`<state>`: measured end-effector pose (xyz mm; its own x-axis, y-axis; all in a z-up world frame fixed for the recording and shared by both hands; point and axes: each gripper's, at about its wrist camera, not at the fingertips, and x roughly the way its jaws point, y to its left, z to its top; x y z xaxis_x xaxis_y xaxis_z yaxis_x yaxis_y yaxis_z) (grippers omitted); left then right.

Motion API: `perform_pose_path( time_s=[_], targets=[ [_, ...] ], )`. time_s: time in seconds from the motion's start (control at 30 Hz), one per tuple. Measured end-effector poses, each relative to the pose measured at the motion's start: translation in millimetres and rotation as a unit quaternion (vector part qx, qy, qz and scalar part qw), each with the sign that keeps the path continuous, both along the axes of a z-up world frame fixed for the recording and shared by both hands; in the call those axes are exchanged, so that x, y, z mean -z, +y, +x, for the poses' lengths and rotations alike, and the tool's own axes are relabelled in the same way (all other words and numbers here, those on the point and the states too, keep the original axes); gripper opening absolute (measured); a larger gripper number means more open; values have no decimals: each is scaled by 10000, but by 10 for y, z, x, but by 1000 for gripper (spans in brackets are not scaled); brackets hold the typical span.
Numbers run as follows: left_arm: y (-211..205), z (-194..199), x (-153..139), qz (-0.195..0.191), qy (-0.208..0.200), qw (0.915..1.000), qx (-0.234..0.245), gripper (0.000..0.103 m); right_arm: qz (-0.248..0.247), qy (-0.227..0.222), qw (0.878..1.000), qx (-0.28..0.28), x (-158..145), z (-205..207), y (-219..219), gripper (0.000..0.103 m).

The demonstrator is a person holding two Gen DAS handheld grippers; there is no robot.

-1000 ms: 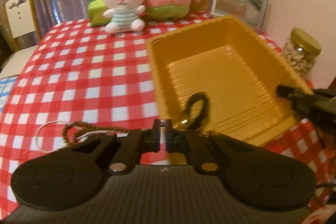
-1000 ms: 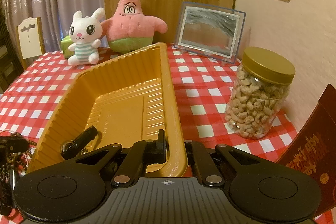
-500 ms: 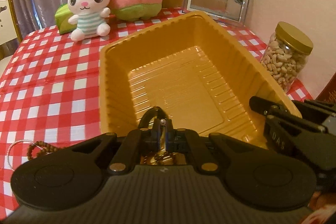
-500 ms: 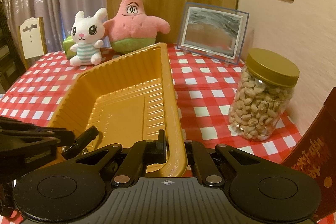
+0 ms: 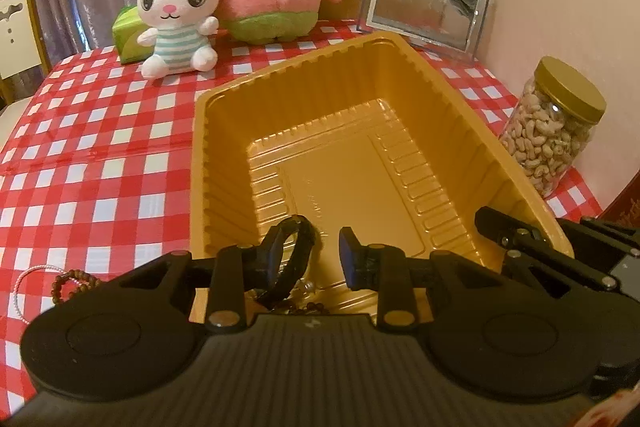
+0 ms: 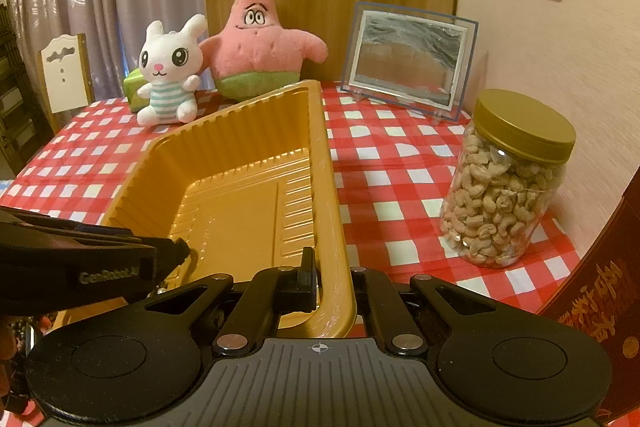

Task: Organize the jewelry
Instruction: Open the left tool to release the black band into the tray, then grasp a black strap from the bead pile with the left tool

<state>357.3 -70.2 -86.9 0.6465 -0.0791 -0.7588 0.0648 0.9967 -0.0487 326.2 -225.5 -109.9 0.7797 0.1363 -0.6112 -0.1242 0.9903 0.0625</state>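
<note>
Our left gripper [image 5: 314, 251] has just been parting its fingers, which now stand narrowly apart over the near end of the tray [image 5: 224, 163]; a black band [image 5: 298, 255] leans by the left finger, unpinched, inside the tray. Our right gripper [image 6: 334, 281] clamps the tray's near right rim. A bead bracelet [image 5: 74, 277] lies on the table [image 5: 92, 163] left of the tray.

Both cameras ride low behind their own fingers, angled down across the checked table. The left wrist view looks close into the gold tray [image 5: 460, 115] from its near end; the right wrist view sits at its near right corner. Both share the tray and the plush toys [image 6: 256, 43] behind it.
</note>
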Motion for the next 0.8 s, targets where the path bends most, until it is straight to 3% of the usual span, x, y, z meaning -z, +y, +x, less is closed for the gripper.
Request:
perform_pose_path(
  time_s=[0.37,0.8],
  targets=[
    [368,-211,-196,-15,-108,9993,-366,34,3,2,10000,-17,-14,-25,4,4],
    [1171,-743,-240,82,-47,9923,-1236,35,10,40,10000,31,-28,-160,-58,4]
  ],
)
